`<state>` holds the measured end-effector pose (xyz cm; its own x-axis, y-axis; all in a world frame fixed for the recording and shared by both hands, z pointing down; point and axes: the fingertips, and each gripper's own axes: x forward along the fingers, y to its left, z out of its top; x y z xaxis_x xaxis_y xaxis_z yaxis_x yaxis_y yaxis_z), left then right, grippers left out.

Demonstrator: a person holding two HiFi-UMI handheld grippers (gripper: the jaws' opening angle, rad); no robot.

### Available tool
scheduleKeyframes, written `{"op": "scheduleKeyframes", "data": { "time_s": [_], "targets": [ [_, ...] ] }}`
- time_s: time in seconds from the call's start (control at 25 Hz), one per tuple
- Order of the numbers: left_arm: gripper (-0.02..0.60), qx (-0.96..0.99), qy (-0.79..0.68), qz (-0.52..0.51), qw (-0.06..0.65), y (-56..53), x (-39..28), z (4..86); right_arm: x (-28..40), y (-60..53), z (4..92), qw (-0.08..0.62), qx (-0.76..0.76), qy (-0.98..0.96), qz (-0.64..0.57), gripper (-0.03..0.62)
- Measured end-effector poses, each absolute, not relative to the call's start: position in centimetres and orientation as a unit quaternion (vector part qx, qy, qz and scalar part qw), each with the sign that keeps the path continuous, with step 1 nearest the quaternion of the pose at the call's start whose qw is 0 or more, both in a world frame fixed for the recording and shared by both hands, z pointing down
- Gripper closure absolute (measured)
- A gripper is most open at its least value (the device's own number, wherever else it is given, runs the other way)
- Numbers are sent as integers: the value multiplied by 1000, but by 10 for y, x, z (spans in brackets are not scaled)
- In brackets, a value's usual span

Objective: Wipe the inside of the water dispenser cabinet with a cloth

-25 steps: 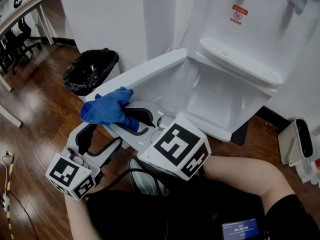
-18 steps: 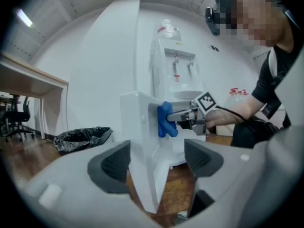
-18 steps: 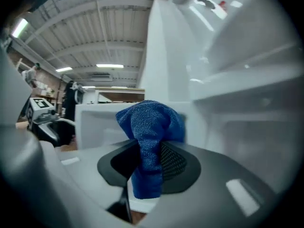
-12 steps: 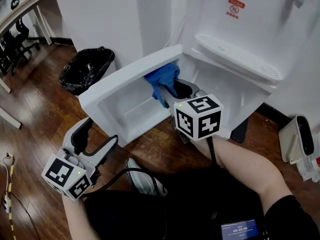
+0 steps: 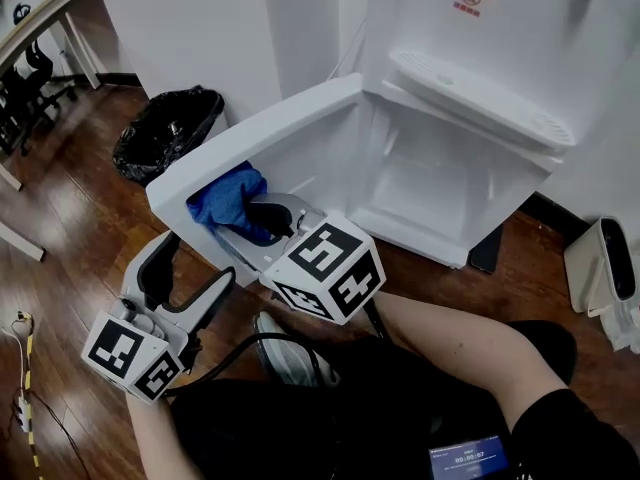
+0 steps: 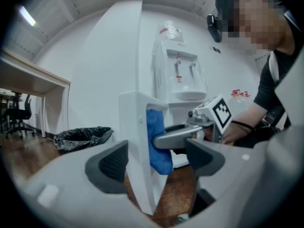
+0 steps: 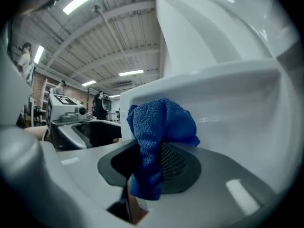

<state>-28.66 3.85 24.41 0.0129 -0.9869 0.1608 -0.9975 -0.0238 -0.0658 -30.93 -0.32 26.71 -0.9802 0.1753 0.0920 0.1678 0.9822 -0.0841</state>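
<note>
Head view: right gripper (image 5: 256, 220) level, clamped on blue cloth (image 5: 225, 196) against open door (image 5: 262, 133). Left gripper (image 5: 195, 270) jaws just opening wide, straddling door edge without pressing. Bin (image 5: 165, 133) behind.

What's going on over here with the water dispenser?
A person works two handheld claws at a white water dispenser whose lower cabinet stands open. The right claw is shut on a blue microfibre cloth, holding it against the inner face of the open white cabinet door, near its outer edge. The left claw is open, its jaws having just been opening; the door's edge stands between them, ungripped.
</note>
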Motion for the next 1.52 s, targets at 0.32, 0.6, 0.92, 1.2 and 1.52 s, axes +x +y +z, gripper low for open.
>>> {"op": "scheduleKeyframes", "data": {
  "time_s": [0.32, 0.6, 0.92, 1.2, 1.52],
  "targets": [
    [204, 706, -701, 95, 38, 37, -287, 250, -260, -147, 306, 54, 130, -989, 52, 476],
    [204, 707, -701, 91, 36, 36, -285, 249, -255, -145, 320, 47, 215, -975, 12, 476],
    [204, 704, -705, 83, 34, 37, -288, 248, -313, 4, 329, 75, -25, -997, -20, 477],
    [204, 700, -708, 86, 36, 36, -290, 249, -284, -98, 348, 67, 114, -991, 16, 476],
    [204, 703, -706, 83, 35, 33, -287, 249, -246, -171, 366, 53, 245, -968, 18, 477]
  ]
}}
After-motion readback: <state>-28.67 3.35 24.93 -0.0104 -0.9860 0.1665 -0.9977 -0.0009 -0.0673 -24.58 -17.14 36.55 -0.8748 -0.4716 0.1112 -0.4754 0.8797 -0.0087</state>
